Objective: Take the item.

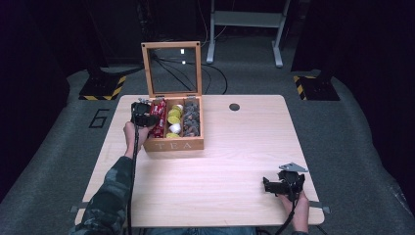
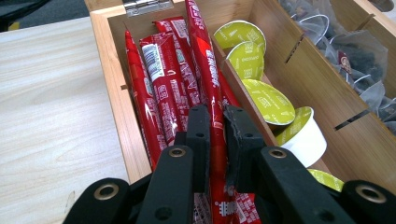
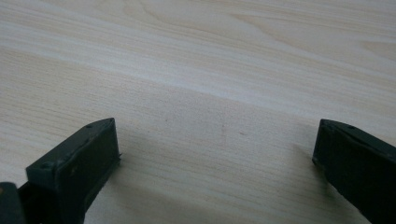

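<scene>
My left gripper (image 2: pixel 217 116) has its jaws pinched tight on one red stick packet (image 2: pixel 211 84), which lies with the other sticks in the left compartment of the open wooden tea box (image 1: pixel 174 144). My right gripper (image 3: pixel 217 144) rests wide apart with nothing between its jaws, low over the bare table (image 1: pixel 235 161) near its front right corner.

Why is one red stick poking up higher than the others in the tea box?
The left gripper is shut on that red sachet, so it lies slanted across the other red sachets in the left compartment of the tea box. Nothing looks spilled or broken.
</scene>
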The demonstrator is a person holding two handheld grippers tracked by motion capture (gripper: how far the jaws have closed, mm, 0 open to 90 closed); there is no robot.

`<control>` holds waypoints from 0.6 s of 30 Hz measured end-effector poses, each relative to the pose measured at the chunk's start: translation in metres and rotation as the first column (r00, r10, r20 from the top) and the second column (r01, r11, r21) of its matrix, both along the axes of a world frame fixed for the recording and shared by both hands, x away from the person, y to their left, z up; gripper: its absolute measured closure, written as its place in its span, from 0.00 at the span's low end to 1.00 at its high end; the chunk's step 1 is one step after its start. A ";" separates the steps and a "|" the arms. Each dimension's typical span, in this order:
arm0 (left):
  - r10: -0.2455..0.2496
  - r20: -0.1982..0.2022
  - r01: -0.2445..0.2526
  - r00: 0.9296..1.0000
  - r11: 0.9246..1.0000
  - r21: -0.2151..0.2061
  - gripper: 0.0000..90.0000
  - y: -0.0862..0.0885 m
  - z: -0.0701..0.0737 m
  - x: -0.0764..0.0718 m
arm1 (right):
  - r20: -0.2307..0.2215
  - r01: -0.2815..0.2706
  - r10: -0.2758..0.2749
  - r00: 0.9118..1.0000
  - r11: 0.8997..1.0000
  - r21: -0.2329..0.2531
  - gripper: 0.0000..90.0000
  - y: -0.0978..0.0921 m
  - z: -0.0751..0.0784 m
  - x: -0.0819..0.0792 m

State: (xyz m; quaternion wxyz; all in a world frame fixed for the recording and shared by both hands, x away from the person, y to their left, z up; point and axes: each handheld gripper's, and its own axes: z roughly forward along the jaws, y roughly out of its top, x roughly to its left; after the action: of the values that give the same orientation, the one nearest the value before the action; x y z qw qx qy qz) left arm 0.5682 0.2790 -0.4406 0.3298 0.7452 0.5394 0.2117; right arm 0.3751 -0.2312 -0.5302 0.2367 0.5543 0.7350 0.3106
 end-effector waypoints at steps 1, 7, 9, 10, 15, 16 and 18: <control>0.000 0.003 0.000 1.000 1.000 -0.002 0.89 0.000 0.001 0.000 | 0.000 0.000 0.000 1.000 1.000 0.000 0.00 0.000 0.000 0.000; -0.012 0.009 0.012 1.000 1.000 0.001 0.89 0.001 0.004 -0.003 | 0.000 0.000 0.000 1.000 1.000 -0.001 0.00 0.000 0.000 0.000; -0.011 0.020 0.011 1.000 1.000 -0.002 0.89 0.000 0.005 -0.004 | 0.000 0.000 0.000 1.000 1.000 -0.001 0.00 0.000 0.000 0.000; -0.013 0.020 0.013 1.000 1.000 -0.002 0.89 0.000 0.007 -0.005 | 0.000 0.000 0.000 1.000 1.000 0.000 0.00 0.000 0.000 0.000; -0.015 0.036 0.015 0.999 1.000 -0.002 0.89 0.001 0.011 -0.008 | 0.001 0.004 -0.004 1.000 1.000 0.006 0.00 0.001 0.000 0.000; -0.013 0.036 0.013 0.999 1.000 -0.004 0.89 0.001 0.012 -0.008 | 0.000 0.000 0.000 1.000 1.000 0.000 0.00 0.000 0.000 0.000; -0.015 0.039 0.015 0.999 1.000 -0.003 0.89 0.002 0.013 -0.009 | 0.000 0.003 -0.003 1.000 1.000 0.003 0.00 0.000 0.000 0.000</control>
State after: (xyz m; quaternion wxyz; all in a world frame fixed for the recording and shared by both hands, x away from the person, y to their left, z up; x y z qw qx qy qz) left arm 0.5589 0.2811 -0.4274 0.3431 0.7444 0.5278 0.2228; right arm 0.3751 -0.2309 -0.5302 0.2363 0.5556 0.7339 0.3114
